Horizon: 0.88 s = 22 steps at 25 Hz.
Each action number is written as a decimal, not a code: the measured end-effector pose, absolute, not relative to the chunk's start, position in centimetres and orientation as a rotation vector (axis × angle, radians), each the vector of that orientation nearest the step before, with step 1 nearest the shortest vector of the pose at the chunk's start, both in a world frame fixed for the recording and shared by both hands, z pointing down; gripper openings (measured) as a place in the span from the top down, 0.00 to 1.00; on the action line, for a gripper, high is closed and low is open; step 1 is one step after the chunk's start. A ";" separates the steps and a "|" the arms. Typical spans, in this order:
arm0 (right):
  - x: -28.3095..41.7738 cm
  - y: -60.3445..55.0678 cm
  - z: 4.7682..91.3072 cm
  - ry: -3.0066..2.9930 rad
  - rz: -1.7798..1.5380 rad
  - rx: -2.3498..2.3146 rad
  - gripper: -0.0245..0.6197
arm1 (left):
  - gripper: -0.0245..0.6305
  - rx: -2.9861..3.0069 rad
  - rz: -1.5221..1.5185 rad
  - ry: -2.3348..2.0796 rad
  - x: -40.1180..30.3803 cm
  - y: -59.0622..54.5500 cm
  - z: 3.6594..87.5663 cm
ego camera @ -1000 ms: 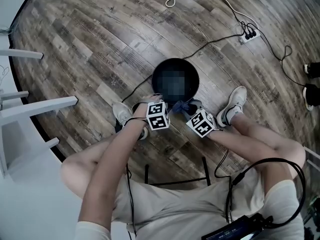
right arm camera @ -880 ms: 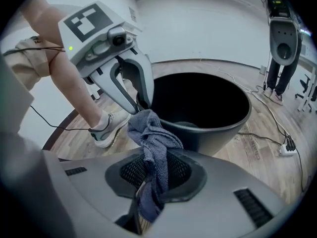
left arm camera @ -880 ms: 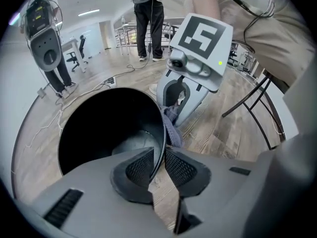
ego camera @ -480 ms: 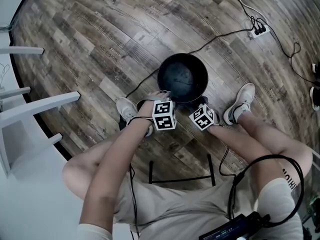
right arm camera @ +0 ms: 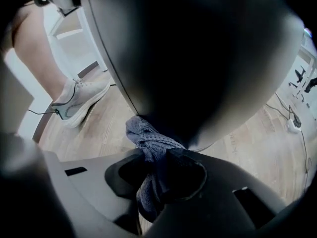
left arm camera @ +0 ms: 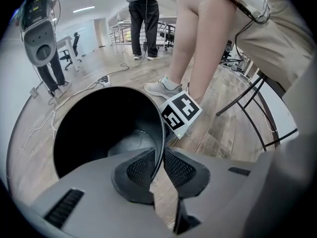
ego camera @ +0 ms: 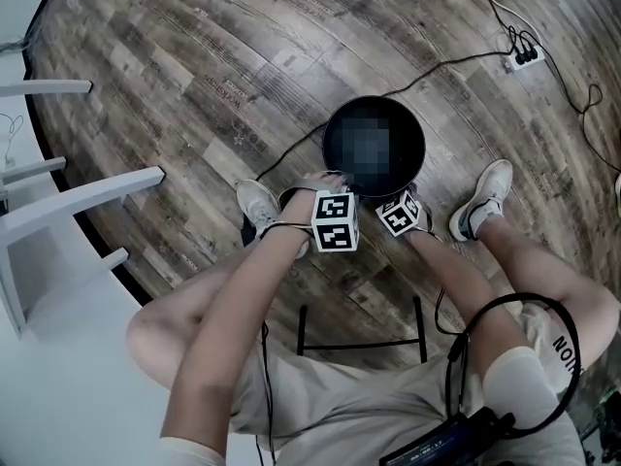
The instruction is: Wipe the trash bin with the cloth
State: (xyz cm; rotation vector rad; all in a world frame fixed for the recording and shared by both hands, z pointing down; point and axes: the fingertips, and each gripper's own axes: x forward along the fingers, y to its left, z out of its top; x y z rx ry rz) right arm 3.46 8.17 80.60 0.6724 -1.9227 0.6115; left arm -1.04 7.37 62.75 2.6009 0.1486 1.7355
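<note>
Wooden floor [ego camera: 194,85] bore one round black bin [left arm camera: 99,118]; left tongs [left arm camera: 158,167], just closing, pinched its rim; right tongs [right arm camera: 156,163] gripped one knitted cloth [right arm camera: 146,138].

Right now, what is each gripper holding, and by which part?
Left gripper: jaws just closed on the trash bin, at its rim. Right gripper: the cloth, bunched middle.

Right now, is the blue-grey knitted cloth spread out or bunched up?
Bunched up: the blue-grey knitted cloth hangs as a crumpled wad pinched between the right gripper's jaws, by the round black trash bin.
</note>
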 end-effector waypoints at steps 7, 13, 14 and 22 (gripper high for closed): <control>3.4 9.4 80.7 -1.889 0.734 0.643 0.84 | 0.86 2.600 1.690 0.072 -1.1 7.5 62.8; 3.4 12.7 77.1 -1.943 0.782 0.554 0.84 | 0.74 2.642 1.678 0.050 -2.1 6.3 62.1; 3.4 13.2 76.2 -1.953 0.788 0.545 0.84 | 0.74 2.649 1.701 0.075 -2.5 6.2 62.3; 3.5 13.1 68.3 -2.066 0.733 0.546 0.84 | 0.74 2.689 1.856 0.090 -3.7 5.8 63.7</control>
